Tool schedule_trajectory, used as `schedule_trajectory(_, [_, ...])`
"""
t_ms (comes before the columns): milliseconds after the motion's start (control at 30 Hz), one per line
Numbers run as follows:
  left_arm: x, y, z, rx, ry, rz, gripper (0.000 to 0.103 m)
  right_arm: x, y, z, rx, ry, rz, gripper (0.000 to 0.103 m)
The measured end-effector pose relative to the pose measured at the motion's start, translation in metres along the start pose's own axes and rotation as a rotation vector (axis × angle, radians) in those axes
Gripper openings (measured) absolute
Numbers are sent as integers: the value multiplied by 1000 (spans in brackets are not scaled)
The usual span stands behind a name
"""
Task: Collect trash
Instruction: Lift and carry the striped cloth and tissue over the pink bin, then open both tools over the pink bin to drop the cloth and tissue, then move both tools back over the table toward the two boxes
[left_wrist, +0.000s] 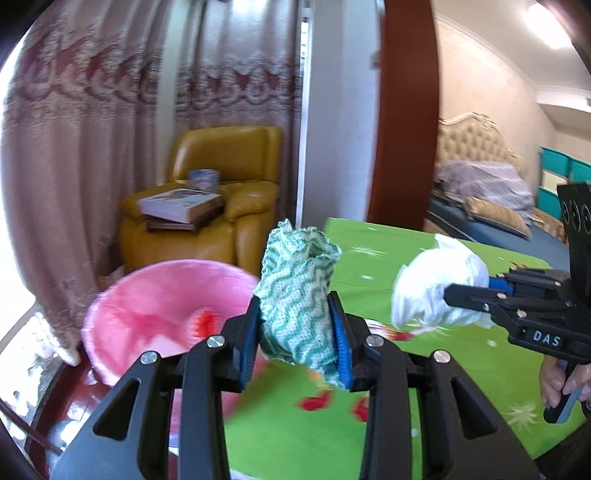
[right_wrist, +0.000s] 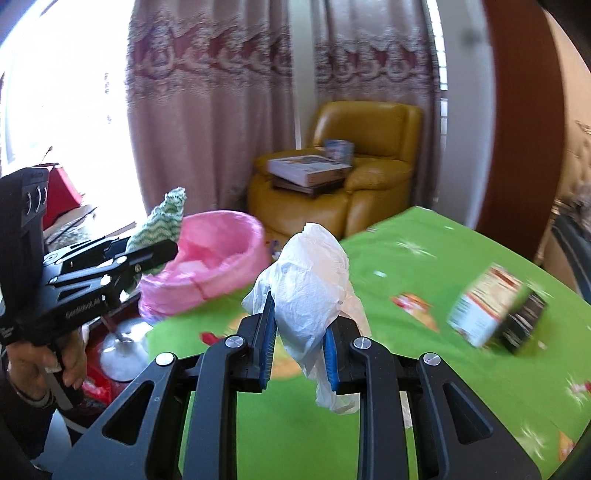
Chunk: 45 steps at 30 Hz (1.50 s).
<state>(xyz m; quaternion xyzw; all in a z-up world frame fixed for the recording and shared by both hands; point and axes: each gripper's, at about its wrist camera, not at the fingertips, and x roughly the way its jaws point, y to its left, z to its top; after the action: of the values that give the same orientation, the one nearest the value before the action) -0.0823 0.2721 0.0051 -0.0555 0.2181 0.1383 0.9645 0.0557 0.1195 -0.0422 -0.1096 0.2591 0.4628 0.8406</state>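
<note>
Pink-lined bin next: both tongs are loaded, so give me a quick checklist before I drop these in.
1. Left tongs gripping the green-patterned cloth: ok, pinched between both pads.
2. Right tongs gripping the white crumpled paper: ok, clamped, with a tail hanging below.
3. Pink-lined bin mouth open: ok, the liner is spread wide.
4. Left load over the bin: not ok, the cloth is beside the rim, above the green tablecloth.
5. Right load over the bin: not ok, it is above the table, farther from the bin than the cloth.
6. Trash left behind: not ok, a carton lies on the table.
</note>
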Motion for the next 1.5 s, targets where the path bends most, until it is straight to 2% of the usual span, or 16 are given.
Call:
schedule_trajectory(167, [4,56,4,-29,5,71,35,38,29,21,-55,19,53,23])
schedule_trajectory(300, [18,91,5,-53,33,99,35,66,49,37,-104,29,67,23])
schedule_trajectory(500, [41,134,10,-124,63,100,35,104,74,65,-159,30,79,23])
schedule_trajectory(700, [66,169,15,-189,87,83,39,138,89,70,-218,50,95,25])
schedule_trajectory(733, [68,171,16,-189,89,85,46,144,89,69,-222,67,118,33])
schedule_trajectory(767, [71,173,18,-190,92,85,59,149,91,67,-234,81,124,42])
schedule_trajectory(800, [73,176,19,-191,91,93,68,150,92,66,-249,77,107,72])
schedule_trajectory(833, [73,179,21,-195,84,116,80,146,93,63,-265,45,93,83])
schedule_trajectory(900, [70,180,24,-196,74,128,83,140,91,61,-273,34,104,83])
schedule_trajectory(1000, [64,171,25,-156,66,155,89,123,82,57,-255,11,104,83])
schedule_trajectory(1067, [58,162,23,-127,48,181,98,108,74,52,-243,-1,91,83])
schedule_trajectory(1167, [49,138,22,-92,25,200,98,87,58,42,-218,-13,53,83])
schedule_trajectory(1300, [47,94,23,-39,6,171,98,62,31,26,-178,-19,-26,83])
schedule_trajectory(1500, [67,16,27,18,16,60,98,28,-43,-5,-16,-8,-150,83])
